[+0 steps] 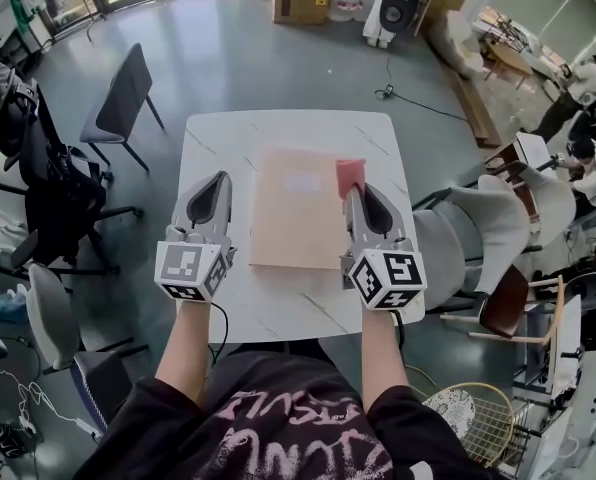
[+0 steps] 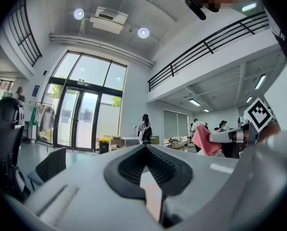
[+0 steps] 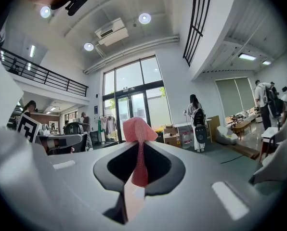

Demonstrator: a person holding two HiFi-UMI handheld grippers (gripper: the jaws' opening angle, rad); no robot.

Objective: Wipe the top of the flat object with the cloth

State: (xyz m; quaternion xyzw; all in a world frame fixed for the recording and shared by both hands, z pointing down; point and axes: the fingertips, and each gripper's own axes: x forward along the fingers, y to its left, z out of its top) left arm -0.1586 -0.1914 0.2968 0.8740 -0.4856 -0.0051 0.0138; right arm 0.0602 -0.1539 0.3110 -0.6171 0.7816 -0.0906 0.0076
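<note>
Counter (image 1: 278, 313): flat object (image 1: 293, 213) mid-counter, bare margins all round.
Right hand-held gripper (image 1: 354, 196): clamps pink cloth (image 1: 350, 176) at the object's far right edge.
Left hand-held gripper (image 1: 221, 180): closed, empty, beside left edge.

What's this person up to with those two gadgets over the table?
A person holds a gripper in each hand over a white table. The right gripper is shut on a pink cloth, at the right edge of a flat tan folder lying on the table. The left gripper is shut and empty, beside the folder's left edge. Whether the cloth touches the folder is unclear.
</note>
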